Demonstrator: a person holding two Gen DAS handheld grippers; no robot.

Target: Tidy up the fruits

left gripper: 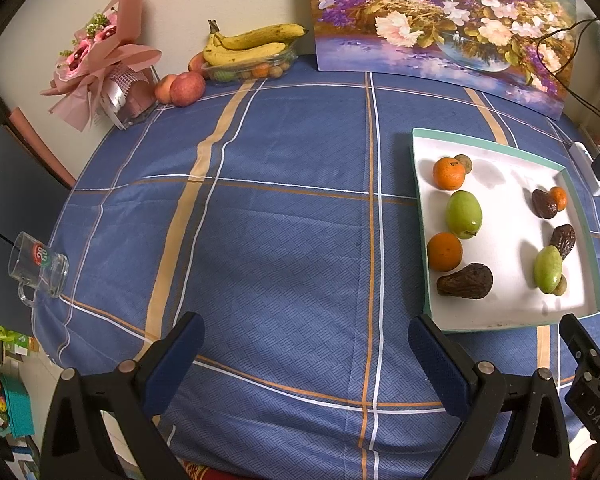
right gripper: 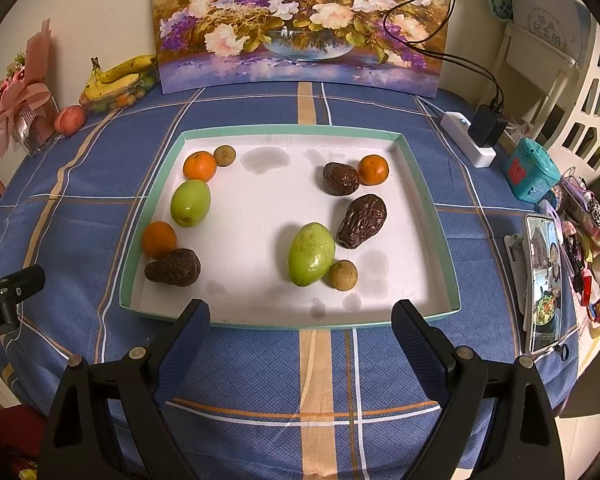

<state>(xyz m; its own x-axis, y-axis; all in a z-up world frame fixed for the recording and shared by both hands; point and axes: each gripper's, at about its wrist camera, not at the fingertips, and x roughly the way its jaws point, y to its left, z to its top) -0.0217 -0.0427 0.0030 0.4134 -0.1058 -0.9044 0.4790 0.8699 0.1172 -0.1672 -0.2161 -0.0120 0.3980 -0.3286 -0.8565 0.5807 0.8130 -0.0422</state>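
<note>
A white tray with a teal rim [right gripper: 260, 208] [left gripper: 504, 208] lies on the blue checked tablecloth. Along its left side lie an orange [right gripper: 199, 166], a small brown fruit [right gripper: 224, 155], a green fruit [right gripper: 190, 203], another orange [right gripper: 159, 239] and a wrinkled dark fruit [right gripper: 173, 267]. On its right lie a green fruit [right gripper: 311, 254], a small brown fruit [right gripper: 343, 275], two dark wrinkled fruits [right gripper: 362, 221] [right gripper: 340, 178] and an orange [right gripper: 373, 169]. My right gripper [right gripper: 300, 328] is open and empty just before the tray's near rim. My left gripper [left gripper: 306, 344] is open and empty over bare cloth, left of the tray.
A clear dish with bananas [left gripper: 252, 50] and small fruits stands at the back, with apples [left gripper: 186, 88] and a pink bouquet [left gripper: 100, 60] beside it. A flower painting [right gripper: 300, 24] leans on the wall. A glass mug [left gripper: 38, 268] sits at the left edge. A phone [right gripper: 544, 280], power strip [right gripper: 468, 140] and clutter lie right.
</note>
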